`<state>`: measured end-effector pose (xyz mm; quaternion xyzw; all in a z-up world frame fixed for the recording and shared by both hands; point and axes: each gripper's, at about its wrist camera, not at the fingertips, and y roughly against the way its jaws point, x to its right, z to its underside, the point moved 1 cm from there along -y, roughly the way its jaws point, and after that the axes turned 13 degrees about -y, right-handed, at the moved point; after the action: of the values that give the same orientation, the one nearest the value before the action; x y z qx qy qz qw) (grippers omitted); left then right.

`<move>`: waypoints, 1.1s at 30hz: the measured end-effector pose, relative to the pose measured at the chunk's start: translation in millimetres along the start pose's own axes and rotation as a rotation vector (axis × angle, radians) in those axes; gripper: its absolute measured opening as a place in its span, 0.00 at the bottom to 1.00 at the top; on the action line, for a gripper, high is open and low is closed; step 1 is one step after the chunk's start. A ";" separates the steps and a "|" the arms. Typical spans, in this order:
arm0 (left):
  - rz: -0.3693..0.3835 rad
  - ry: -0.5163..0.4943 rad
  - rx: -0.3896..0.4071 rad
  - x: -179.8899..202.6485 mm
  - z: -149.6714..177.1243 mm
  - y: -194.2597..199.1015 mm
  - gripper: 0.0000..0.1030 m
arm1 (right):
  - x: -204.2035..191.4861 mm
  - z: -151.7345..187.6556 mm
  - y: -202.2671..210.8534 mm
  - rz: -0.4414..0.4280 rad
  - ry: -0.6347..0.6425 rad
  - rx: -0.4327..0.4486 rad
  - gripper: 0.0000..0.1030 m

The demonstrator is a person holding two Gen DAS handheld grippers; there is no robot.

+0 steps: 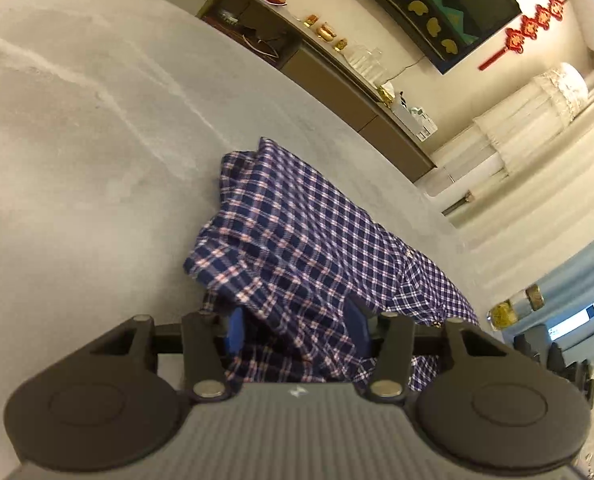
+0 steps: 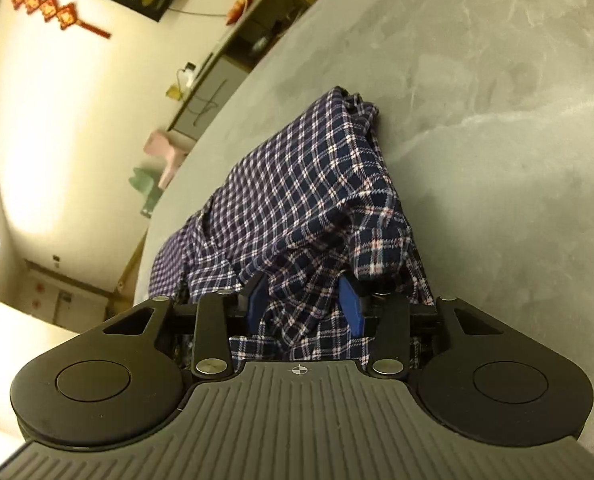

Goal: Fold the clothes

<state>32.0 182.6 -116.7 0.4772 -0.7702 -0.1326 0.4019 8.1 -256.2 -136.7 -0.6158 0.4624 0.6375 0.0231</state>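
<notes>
Plaid cloth is bunched between the blue pads of the left gripper [image 1: 295, 334] and right gripper [image 2: 305, 304], jaws partway closed, whether actually pinched can't be told, the plaid shirt [image 1: 305, 240] draped toward 12 o'clock on the grey table [image 1: 77, 140], so probably mid-fold, next laid flat.

Your left tongs [image 1: 295, 330] sit low in the frame, pointing up and away, blue pads partly apart with plaid cloth bunched between them. Your right tongs [image 2: 305, 306] match that pose at lower centre, pads likewise part-way open around a fold of cloth.
</notes>
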 end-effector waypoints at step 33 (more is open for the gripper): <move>-0.093 -0.282 -0.076 33.5 40.9 20.6 0.04 | -69.0 99.5 -17.0 0.264 0.681 0.115 0.16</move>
<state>-18.9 157.5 -114.3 0.4735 -0.7904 -0.2458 0.3011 -41.1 -147.7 -109.1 -0.7253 0.5543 0.3665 -0.1800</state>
